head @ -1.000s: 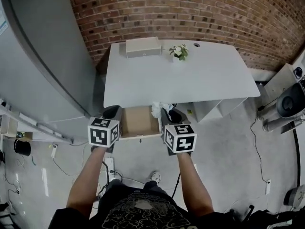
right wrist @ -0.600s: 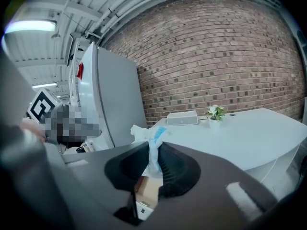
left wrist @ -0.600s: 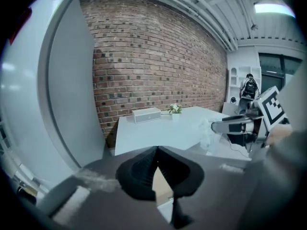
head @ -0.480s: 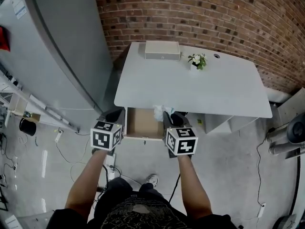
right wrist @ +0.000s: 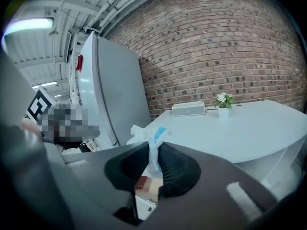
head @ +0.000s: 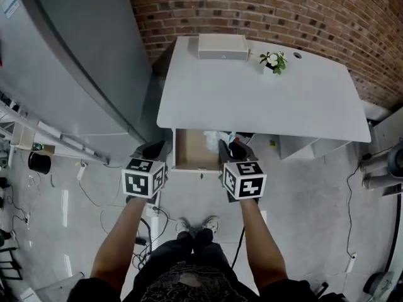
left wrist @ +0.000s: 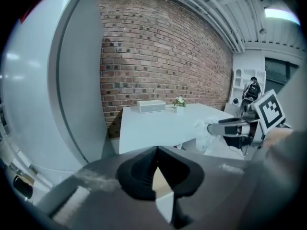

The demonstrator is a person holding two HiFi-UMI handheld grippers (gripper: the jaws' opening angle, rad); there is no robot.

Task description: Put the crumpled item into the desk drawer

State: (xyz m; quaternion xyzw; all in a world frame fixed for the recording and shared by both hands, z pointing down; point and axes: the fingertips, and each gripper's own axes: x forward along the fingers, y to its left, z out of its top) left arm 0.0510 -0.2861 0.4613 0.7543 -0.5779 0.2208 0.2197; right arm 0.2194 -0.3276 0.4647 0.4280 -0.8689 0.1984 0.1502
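Crumpled item (right wrist: 149, 134) stays pinched in right tongs (right wrist: 152, 163), now nearer open drawer (head: 189, 151).

The far wall (head: 283, 11) is red-brown brick with pale joints. The desk (head: 264, 99) is pale grey on top, and its drawer (head: 189, 151) is light brown inside. The crumpled item (right wrist: 146, 134) is white with some blue. The marker cubes (head: 143, 178) carry black-and-white squares.

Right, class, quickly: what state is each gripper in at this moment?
Left gripper: closed, holding nothing.
Right gripper: closed on the crumpled item.
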